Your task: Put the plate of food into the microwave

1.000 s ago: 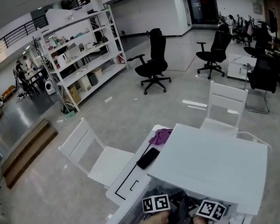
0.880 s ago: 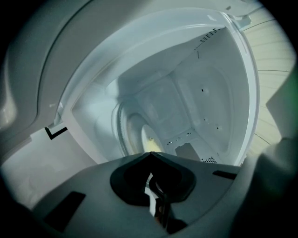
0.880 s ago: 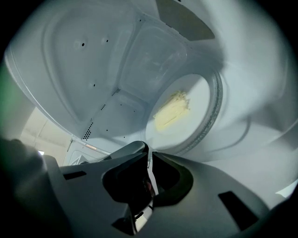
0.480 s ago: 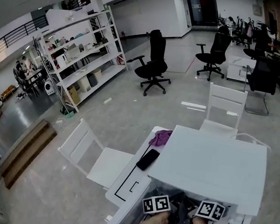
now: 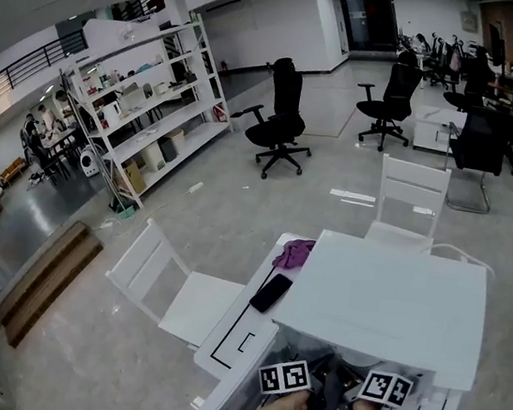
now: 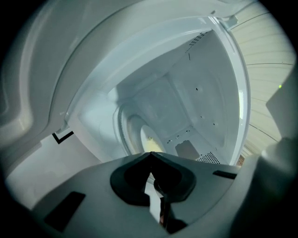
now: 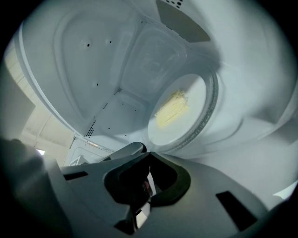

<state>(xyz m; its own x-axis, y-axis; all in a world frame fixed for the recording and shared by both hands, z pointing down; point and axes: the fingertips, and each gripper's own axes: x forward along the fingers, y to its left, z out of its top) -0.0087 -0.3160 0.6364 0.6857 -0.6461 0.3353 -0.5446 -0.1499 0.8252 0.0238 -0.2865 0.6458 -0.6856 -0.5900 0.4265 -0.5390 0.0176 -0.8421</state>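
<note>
Fingers [image 7: 200,186] of the right gripper [image 7: 149,153] have just been closing with nothing between them; the plate [image 7: 186,125] with its food [image 7: 171,108] is sitting inside the microwave [image 7: 116,56].
The left gripper [image 6: 151,154] is likewise being held closed and empty. The plate is lying at one o'clock from the right fingertips; only withdrawal and closing up are judged left. In the head view the cavity is being hidden, at six o'clock.

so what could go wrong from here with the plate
The right gripper, whose jaws have just been closing on nothing visible, and the shut left gripper sit close to the plate. Backing out carelessly could nudge it off-centre on the turntable or scatter the food. They could also knock the microwave walls.
</note>
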